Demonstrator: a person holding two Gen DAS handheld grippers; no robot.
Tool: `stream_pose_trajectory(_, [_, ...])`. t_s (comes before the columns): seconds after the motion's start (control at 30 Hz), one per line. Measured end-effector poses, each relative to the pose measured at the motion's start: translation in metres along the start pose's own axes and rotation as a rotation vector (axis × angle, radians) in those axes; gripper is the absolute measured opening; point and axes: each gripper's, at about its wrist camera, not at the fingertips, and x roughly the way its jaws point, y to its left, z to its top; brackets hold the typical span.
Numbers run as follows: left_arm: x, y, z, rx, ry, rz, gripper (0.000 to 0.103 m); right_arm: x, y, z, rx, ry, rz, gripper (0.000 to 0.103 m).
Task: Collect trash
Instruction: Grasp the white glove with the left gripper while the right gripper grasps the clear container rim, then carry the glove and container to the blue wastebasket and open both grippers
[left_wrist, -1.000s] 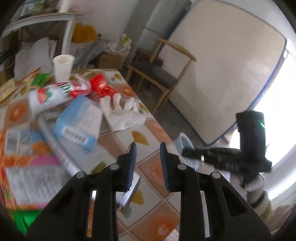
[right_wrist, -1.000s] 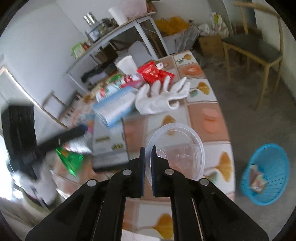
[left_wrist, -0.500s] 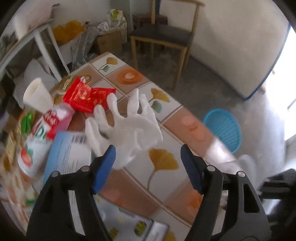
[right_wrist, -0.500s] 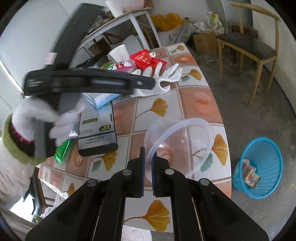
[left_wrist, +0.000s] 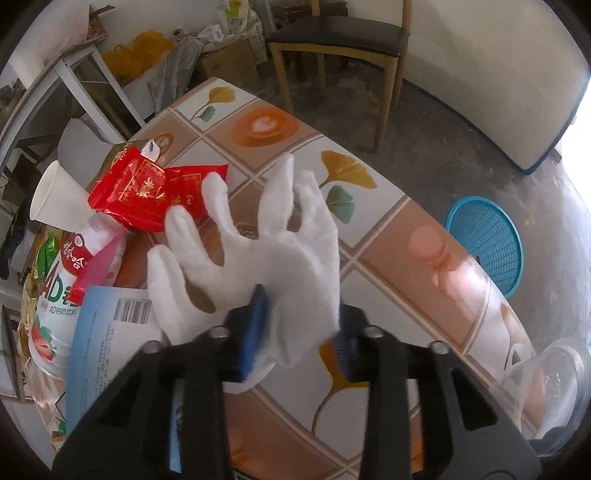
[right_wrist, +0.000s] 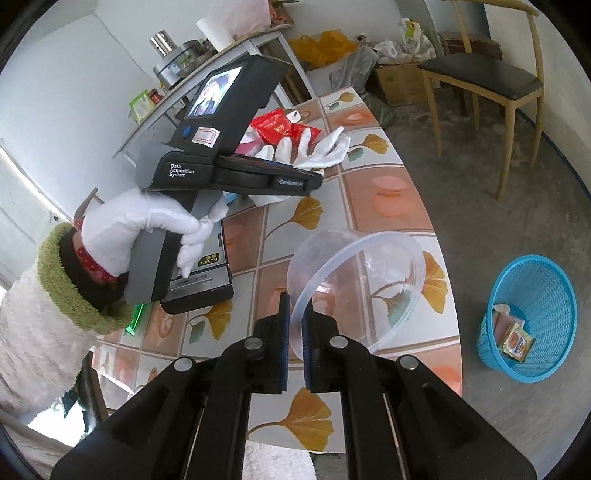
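tongs on a glove and a tub, bin waiting on the floor

nearest up, the right tongs (right_wrist: 294, 334) are clenched on the rim of a clear plastic tub (right_wrist: 356, 284) tipped up over the tiled desk (right_wrist: 391, 206). the left tongs (left_wrist: 297, 328) have just been closing and now pinch the cuff of a white glove (left_wrist: 258, 251), which lies beside the red snack wrappers (left_wrist: 147, 188). the left tool's body reads "data acquisition system", held by a white-gloved hand (right_wrist: 140, 229). under it a black box (right_wrist: 207, 280) says "kuyan". further along is a bottle (left_wrist: 70, 280) with "ad" in green letters, a blue carton (left_wrist: 107, 343) with a barcode, and a paper cup (left_wrist: 55, 199). the blue basket (right_wrist: 532, 314) sits on the floor past the desk edge with a few packets inside.
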Motion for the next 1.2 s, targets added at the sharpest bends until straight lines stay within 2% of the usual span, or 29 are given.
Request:
stream_pose_trajectory(0.1, [-0.006, 0.002, -0.001, -0.016, -0.016, -0.013, 0.009, -0.003, -0.003, -0.002, 0.013, -0.009, 0.004, 0.006])
stream_pose_trajectory(0.43, [-0.070, 0.004, -0.018, -0.025, -0.131, -0.083, 0.008, -0.019, -0.014, -0.005, 0.079, -0.059, 0.057, 0.006])
stream_pose_trajectory(0.73, [-0.134, -0.017, -0.028, 0.025, -0.225, -0.173, 0.008, -0.045, -0.030, -0.014, 0.150, -0.120, 0.091, 0.006])
stream_pose_trajectory(0.87, [-0.152, -0.040, -0.022, 0.049, -0.253, -0.251, 0.008, -0.065, -0.040, -0.020, 0.184, -0.166, 0.081, 0.006])
stream_pose_trajectory(0.97, [-0.159, -0.065, -0.016, 0.071, -0.253, -0.341, 0.008, -0.082, -0.055, -0.025, 0.216, -0.209, 0.061, 0.006])
stream_pose_trajectory(1.2, [-0.144, -0.144, 0.002, 0.127, -0.204, -0.499, 0.008, -0.119, -0.113, -0.047, 0.370, -0.297, -0.030, 0.006])
